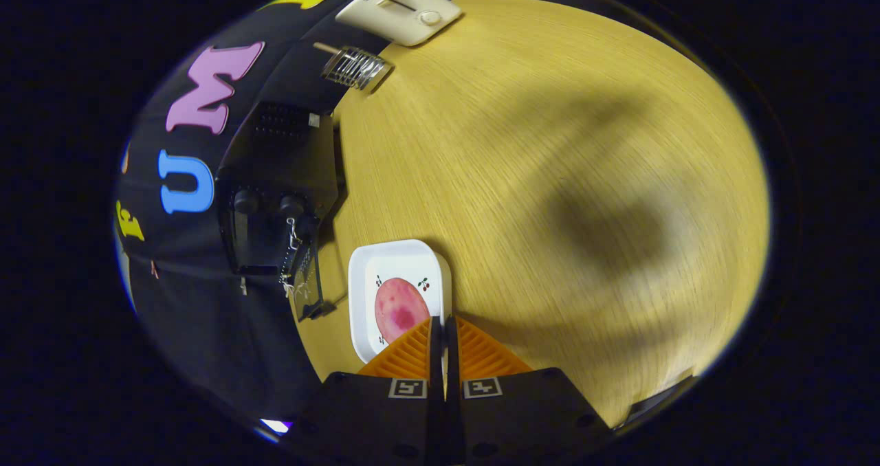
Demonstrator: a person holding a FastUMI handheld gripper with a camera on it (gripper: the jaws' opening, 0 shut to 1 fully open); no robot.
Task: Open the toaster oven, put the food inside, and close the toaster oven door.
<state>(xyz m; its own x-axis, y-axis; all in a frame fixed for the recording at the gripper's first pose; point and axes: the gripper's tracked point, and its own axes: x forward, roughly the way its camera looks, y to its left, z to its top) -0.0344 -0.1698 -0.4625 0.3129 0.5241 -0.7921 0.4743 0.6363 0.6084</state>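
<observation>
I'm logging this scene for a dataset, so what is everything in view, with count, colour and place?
toaster oven: one, black, at the table's edge by the booth wall, door ajar with a chain.
plate: one, white, square, beside the oven, just ahead of the tongs.
food: one, pink-red, on the plate.
wire rack: one, metal, beyond the oven.
appliance: one, cream, beyond the rack.
table: one, light wood.
tongs: one pair, fingers closed together over the plate's near rim, holding nothing.

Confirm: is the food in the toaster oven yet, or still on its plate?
Still on the plate: the pink food lies on it just ahead of the shut, empty gripper, beside the black toaster oven.
</observation>
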